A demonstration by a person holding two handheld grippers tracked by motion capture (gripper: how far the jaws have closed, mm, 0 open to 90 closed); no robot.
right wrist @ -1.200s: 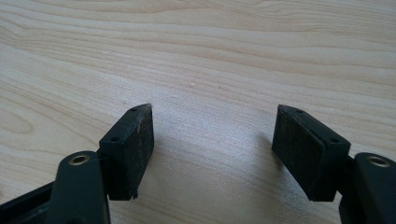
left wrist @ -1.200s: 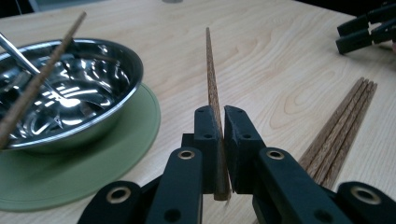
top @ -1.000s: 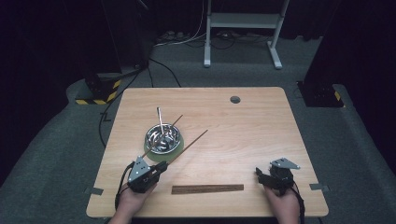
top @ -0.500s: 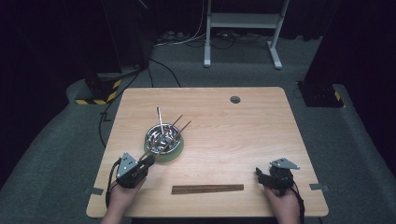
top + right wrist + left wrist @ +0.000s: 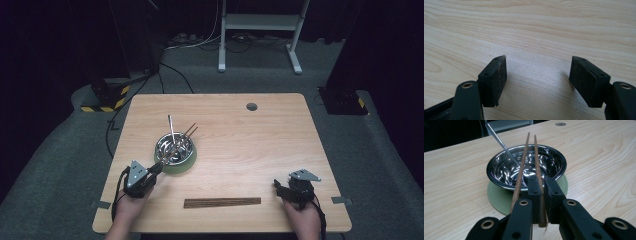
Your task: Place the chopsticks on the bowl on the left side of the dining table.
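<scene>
- Wooden chopsticks [image 5: 524, 167] are sitting in your left gripper [image 5: 541, 192]: the jaws are clamping down on the near ends. One stick is running between the pads; the other is lying along the outside of the left jaw, so whether it is truly pinched is hard to tell.
- Their long axis is pointing straight away from the tool, up the middle of the left gripper view, across the steel bowl [image 5: 499, 168] and past its far rim.
- That bowl is sitting on a green coaster [image 5: 499, 200], just beyond the jaw tips. A metal straw-like rod [image 5: 501, 143] is leaning in it, tilting toward the upper left of the frame.
- In the high view, your left gripper [image 5: 159, 166] is sitting at the lower left of the bowl [image 5: 176, 146], tips touching or nearly at the rim, with the chopsticks [image 5: 190, 131] sticking out over the far edge.
- Your right gripper [image 5: 537, 75] is gaping wide with nothing between the pads, resting over bare table [image 5: 549, 30]; in the high view it is parked lower right [image 5: 278, 186].
- More dark sticks [image 5: 222, 202] are lying flat at bottom centre, long axis left-right, between both hands, slightly nearer the right one.
- Judgement: the coming move is turning on the held pair's tilt over the bowl; your left hand is the one working.
</scene>
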